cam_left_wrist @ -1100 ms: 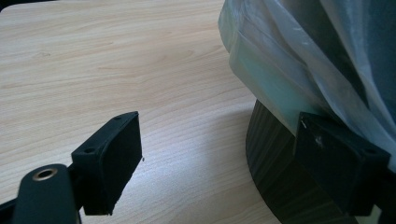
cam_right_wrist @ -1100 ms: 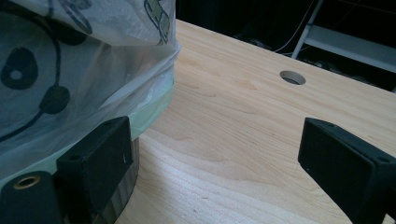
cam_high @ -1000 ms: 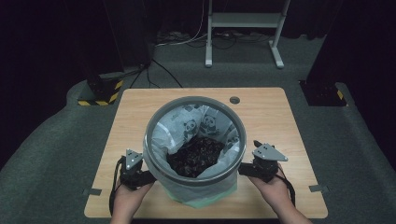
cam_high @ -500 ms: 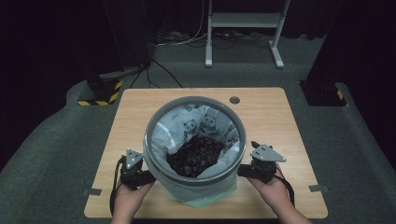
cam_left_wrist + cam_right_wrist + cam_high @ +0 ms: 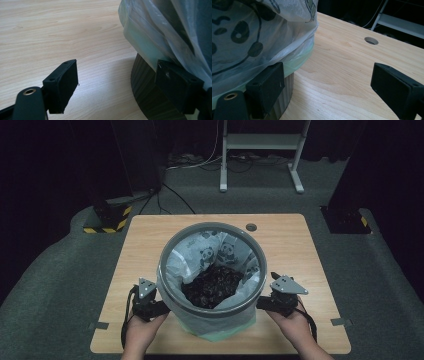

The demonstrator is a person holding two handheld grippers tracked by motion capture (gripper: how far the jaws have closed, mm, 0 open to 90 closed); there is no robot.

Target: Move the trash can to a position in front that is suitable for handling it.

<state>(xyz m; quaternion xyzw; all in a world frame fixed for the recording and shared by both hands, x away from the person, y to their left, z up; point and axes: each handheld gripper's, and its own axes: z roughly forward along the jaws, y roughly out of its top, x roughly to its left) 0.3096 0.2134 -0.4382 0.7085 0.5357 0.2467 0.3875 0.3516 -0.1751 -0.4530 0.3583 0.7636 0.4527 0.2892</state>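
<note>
High view: the lined waste bin (image 5: 212, 280) stands at the table's (image 5: 295, 240) near edge, between left gripper (image 5: 159, 309) and right gripper (image 5: 264, 303); panda-print bag (image 5: 220, 252), no readable writing.

Left gripper view: jaws spread wide, one against the thin bag overhang (image 5: 150, 32) (likely slippery, tearable).

Right gripper view: jaws agape; I'd pinch the bag's loose film (image 5: 249, 50).

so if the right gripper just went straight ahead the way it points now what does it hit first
Probably nothing soon: between the open jaws of the right gripper lies bare table. Its left jaw, though, sits against the bin under the panda-print bag and would likely scrape along them. Depth is unclear.
</note>
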